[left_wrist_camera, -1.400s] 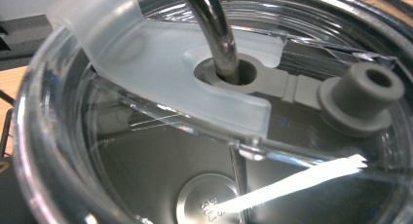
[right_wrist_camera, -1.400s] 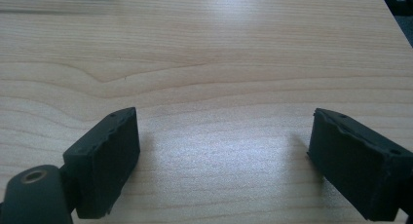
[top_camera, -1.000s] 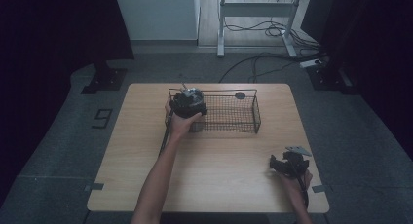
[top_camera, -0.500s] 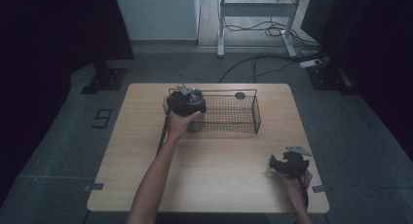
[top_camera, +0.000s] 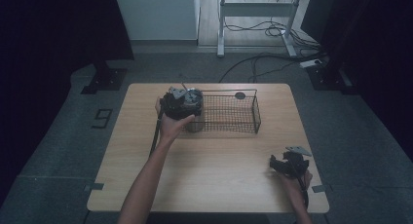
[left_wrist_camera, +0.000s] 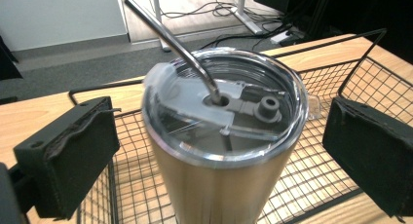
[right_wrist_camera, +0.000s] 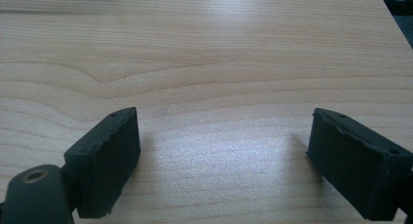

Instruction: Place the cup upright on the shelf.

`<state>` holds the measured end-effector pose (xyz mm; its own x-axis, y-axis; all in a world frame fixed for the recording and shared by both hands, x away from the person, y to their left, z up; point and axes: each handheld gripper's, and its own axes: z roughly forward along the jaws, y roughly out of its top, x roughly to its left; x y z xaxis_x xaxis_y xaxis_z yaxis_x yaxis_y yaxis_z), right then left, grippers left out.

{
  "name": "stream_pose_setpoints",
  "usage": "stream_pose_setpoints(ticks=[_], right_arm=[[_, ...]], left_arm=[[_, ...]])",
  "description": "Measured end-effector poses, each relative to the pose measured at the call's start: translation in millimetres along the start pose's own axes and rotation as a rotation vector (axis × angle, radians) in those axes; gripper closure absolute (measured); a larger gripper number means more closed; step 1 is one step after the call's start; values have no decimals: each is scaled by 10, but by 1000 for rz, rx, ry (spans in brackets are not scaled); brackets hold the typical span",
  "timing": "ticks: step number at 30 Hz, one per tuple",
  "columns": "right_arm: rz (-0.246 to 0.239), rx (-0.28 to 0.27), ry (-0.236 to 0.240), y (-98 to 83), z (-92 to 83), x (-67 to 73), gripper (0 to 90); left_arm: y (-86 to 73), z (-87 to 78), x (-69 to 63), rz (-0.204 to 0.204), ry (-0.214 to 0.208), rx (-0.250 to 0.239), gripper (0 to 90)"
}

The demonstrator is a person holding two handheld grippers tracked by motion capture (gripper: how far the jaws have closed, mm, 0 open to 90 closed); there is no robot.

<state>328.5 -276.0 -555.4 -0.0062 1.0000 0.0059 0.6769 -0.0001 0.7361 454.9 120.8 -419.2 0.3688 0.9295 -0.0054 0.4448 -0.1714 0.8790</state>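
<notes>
On the wooden surface (top_camera: 204, 156) a black wire basket (top_camera: 243, 112) stands toward the far side, and a steel cup (left_wrist_camera: 224, 170) stands upright inside its left end. The cup has a clear lid (left_wrist_camera: 219, 107) pressed on its rim, and a bent metal straw (left_wrist_camera: 170, 39) rises out of a hole in that lid and leans away toward the far left in the left gripper view. The left tool (left_wrist_camera: 219, 151) is held at the cup from the near side, its two black pads spread wide, one on each side of the cup's upper body; a gap shows between each pad and the steel wall, so the tool frames the cup without gripping it. In the high view the left tool (top_camera: 181, 103) sits over the basket's left end with the person's left hand (top_camera: 171, 124) behind it and the forearm running back to the bottom edge; a black cable hangs from it down across the surface. A small dark round thing (top_camera: 239, 95) lies by the basket's far rim; what it is cannot be told. The right tool (top_camera: 288, 164) rests low near the right front corner of the surface, well apart from the basket, held by the person's right hand (top_camera: 294, 180). In the right gripper view the right tool (right_wrist_camera: 224, 160) has its pads spread wide with nothing but bare wood grain between them, and it holds nothing.
</notes>
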Motion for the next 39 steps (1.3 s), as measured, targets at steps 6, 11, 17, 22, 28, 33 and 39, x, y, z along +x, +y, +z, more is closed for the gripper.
stream_pose_setpoints(ticks=[6, 11, 17, 22, 28, 33, 39], right_arm=[[1, 0, 0, 0, 0, 0, 116], [0, -1, -2, 0, 1, -3, 116], [4, 0, -4, 1, 0, -2, 116], [5, 1, -5, 1, 0, -3, 116], [5, 0, -5, 1, 0, -3, 116], [7, 0, -8, 1, 0, -4, 116], [7, -1, -10, 1, 0, -5, 117]], left_arm=[[-79, -186, 70, -26, -25, -15, 1], [-166, -330, 102, -27, -42, -24, 3], [-320, -584, 142, -25, -85, -37, 6], [-442, -768, 169, -19, -109, -36, 7], [-658, -950, 166, 7, -120, -12, 7], [-813, -1081, 168, 7, -141, -16, 6], [-1058, -1202, 188, -2, -154, -14, 3]])
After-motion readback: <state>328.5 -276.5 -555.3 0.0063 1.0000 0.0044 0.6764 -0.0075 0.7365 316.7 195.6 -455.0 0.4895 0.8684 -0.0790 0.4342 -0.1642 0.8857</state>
